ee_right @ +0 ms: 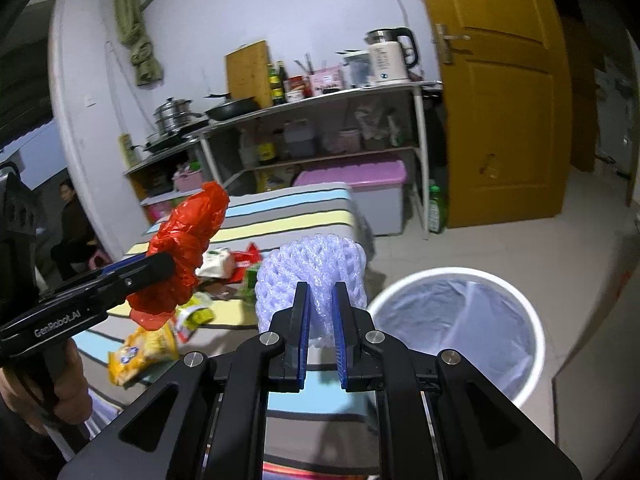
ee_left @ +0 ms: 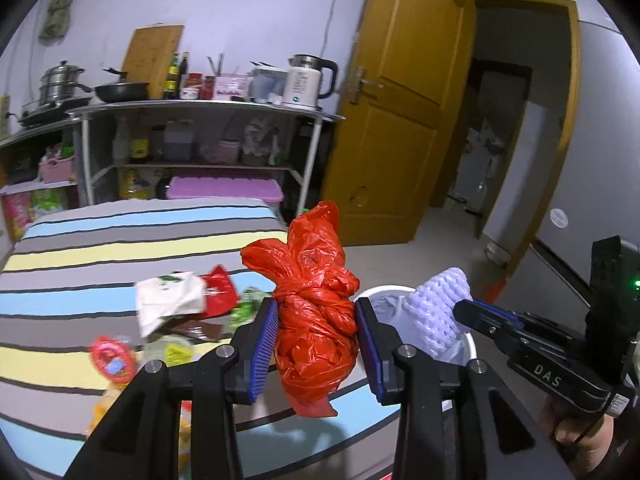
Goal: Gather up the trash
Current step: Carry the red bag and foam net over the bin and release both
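Observation:
My left gripper [ee_left: 316, 344] is shut on a knotted red plastic bag [ee_left: 316, 300] and holds it above the striped bed's near edge. The bag also shows in the right wrist view [ee_right: 180, 256]. My right gripper [ee_right: 322, 320] is shut on a white foam fruit net [ee_right: 312, 268], held up beside the white bin [ee_right: 460, 320] lined with a clear bag. The net [ee_left: 440, 312] and the bin's rim [ee_left: 384, 290] show in the left wrist view, just right of the red bag. Several snack wrappers [ee_left: 180, 308] lie on the bed.
The striped bed [ee_left: 100, 256] fills the left. Behind it stands a metal shelf [ee_left: 200, 108] with pans, bottles and a kettle [ee_left: 308, 80]. A yellow door [ee_left: 400, 120] stands open at right. A purple-lidded box [ee_right: 360, 184] sits on the tiled floor. A person [ee_right: 72, 224] sits at far left.

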Available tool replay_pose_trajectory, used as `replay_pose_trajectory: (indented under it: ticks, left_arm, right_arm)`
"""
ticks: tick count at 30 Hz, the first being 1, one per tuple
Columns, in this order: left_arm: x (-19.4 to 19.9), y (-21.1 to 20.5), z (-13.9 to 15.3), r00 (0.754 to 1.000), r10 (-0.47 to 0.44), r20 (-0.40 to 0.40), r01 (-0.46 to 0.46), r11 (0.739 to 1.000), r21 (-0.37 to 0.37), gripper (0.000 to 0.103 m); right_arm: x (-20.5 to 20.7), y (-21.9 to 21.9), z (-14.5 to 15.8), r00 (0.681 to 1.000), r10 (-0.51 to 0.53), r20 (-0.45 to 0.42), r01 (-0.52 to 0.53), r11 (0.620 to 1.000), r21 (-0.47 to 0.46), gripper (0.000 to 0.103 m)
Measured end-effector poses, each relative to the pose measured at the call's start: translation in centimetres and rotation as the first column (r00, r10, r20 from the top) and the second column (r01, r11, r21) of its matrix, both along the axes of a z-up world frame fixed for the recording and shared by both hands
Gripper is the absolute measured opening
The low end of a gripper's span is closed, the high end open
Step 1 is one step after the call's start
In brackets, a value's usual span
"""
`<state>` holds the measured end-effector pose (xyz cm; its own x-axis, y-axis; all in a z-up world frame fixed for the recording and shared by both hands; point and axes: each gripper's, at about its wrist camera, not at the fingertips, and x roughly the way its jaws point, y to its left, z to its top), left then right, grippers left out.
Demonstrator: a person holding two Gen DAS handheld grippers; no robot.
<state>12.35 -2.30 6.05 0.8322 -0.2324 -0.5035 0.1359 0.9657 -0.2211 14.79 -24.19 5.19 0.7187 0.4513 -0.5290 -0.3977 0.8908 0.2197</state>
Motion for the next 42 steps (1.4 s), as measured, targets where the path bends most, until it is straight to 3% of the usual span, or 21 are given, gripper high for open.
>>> replay_pose_trajectory:
  ticks: [20,33,36,40,42]
  left_arm:
    - [6.5,-9.3,-3.5,0.978,-0.196,-0.066,0.197,0.980,0.001,0.040]
    - [9.6,-11.8,-6.7,0.959,-0.238,-0.150,0.242,0.970,0.004,0.040]
    - [10.1,-12.1,-7.5,0.954,-0.246,-0.169,0.250,0.968,0.000,0.041]
    - [10.6,-12.0,-7.9,0.951,-0.251,-0.181,0.254,0.967,-0.006,0.043]
    - [10.7,-12.0,-7.9,0.951,-0.250,-0.180,0.252,0.968,-0.014,0.044]
  right_arm:
    - [3.1,-7.6,-3.7,0.980,-0.179,-0.090,0.179,0.984,-0.010,0.012]
    - [5.2,-9.5,-6.1,0.957,-0.242,-0.158,0.238,0.970,-0.045,0.013]
    - [5.4,-9.6,-6.4,0.955,-0.247,-0.166,0.242,0.969,-0.050,0.020]
    - [5.4,-9.4,-6.3,0.955,-0.250,-0.162,0.244,0.968,-0.056,0.036]
    - [5.4,-9.3,-6.2,0.957,-0.247,-0.155,0.241,0.969,-0.057,0.037]
